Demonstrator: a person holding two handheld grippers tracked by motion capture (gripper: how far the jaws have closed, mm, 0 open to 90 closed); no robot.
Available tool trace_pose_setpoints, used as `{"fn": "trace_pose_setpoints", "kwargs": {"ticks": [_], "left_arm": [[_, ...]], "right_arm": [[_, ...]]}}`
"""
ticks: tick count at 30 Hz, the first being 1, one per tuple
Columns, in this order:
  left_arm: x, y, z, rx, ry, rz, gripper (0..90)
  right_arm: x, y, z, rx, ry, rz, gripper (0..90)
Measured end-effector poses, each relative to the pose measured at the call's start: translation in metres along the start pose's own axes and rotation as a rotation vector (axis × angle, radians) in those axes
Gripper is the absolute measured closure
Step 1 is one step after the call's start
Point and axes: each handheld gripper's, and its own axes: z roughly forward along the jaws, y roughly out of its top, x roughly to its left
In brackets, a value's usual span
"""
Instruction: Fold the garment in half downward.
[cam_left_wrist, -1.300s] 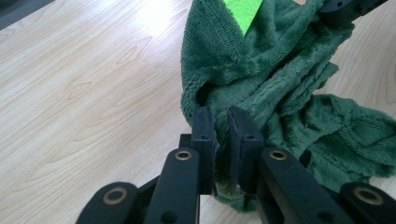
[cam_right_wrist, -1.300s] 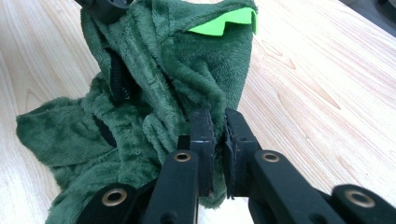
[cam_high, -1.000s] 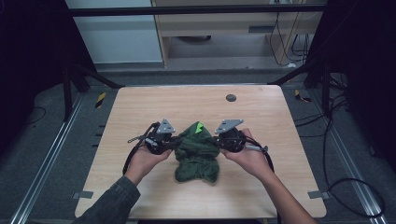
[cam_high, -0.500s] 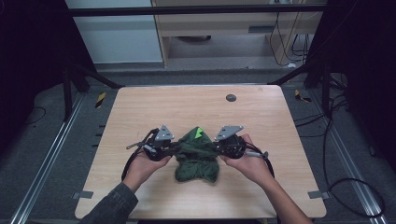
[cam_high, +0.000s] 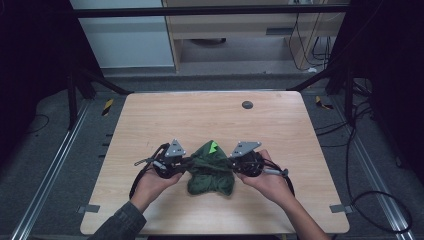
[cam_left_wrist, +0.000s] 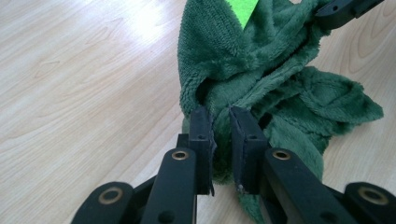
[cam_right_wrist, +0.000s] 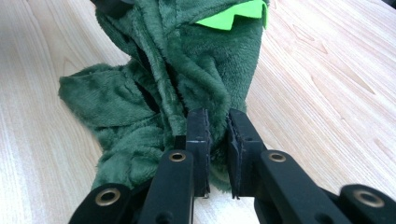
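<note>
On the near half of the wooden surface (cam_high: 165, 120), the left gripper (cam_high: 186, 163) is held in the person's left hand (cam_high: 150, 181), and its jaws are seen nearly closed on a fold at the left edge of a crumpled green fleece garment (cam_high: 211, 170). The garment is bunched between the two grippers, partly lifted and partly resting on the surface, with a bright green patch (cam_high: 214, 147) at its far top, which may be a spiked trim. On the right, the right gripper (cam_high: 231, 165), held in the right hand (cam_high: 267, 181), is likewise clamped on the garment's right edge, and a small dark round disc (cam_high: 247, 104) is seen well apart, toward the far edge.
</note>
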Motion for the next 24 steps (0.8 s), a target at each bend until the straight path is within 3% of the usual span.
{"fn": "trace_pose_setpoints", "kwargs": {"ticks": [24], "left_arm": [[-0.0082, -0.0063, -0.0042, -0.014, -0.004, 0.009, 79.3]], "right_arm": [[0.0106, -0.0043, -0.0075, -0.014, 0.004, -0.016, 78.8]]}}
